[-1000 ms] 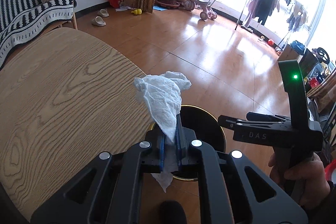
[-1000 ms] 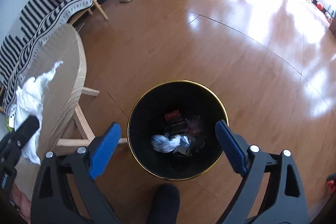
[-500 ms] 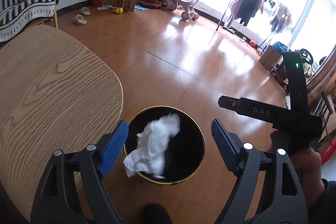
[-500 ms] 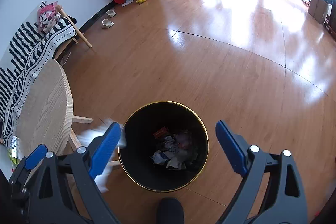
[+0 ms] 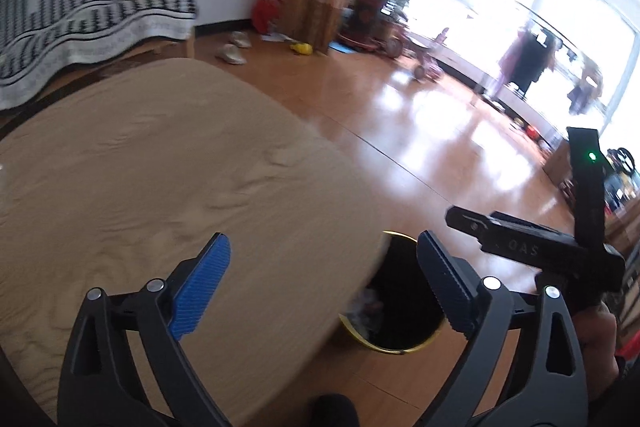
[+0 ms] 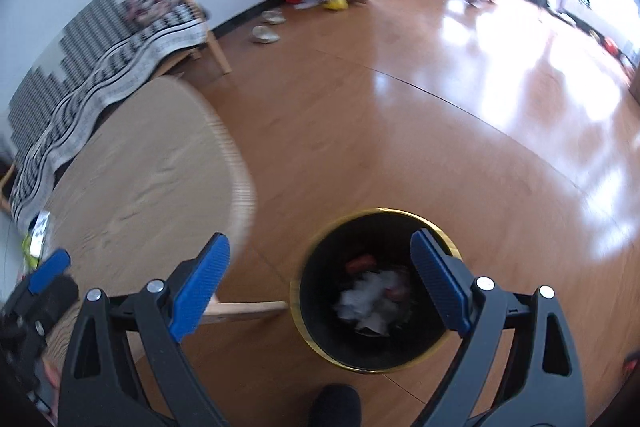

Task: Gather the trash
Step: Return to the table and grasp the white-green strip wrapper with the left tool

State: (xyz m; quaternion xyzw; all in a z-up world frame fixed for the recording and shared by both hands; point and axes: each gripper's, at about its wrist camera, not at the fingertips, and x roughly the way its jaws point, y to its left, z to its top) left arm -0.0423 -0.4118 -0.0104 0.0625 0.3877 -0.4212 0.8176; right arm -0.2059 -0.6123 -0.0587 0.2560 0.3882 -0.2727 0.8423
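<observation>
One crumpled white tissue (image 6: 370, 297) lies inside the black bin (image 6: 316, 341) on the floor beside the wooden table (image 5: 140, 167); it looks light and soft, easy to pinch by any fold. Above the table edge, the left gripper (image 5: 322, 285), angled downward, has just been opening, nothing between its jaws. The right gripper (image 6: 320, 281) hangs spread and empty over the bin.

The worktop (image 5: 160, 187) is seen close from above, tilted down, by the left wrist camera. The floor (image 6: 400, 131) is seen from further right by the right wrist camera. The bin (image 5: 404, 339) and worktop are shared by both views.
</observation>
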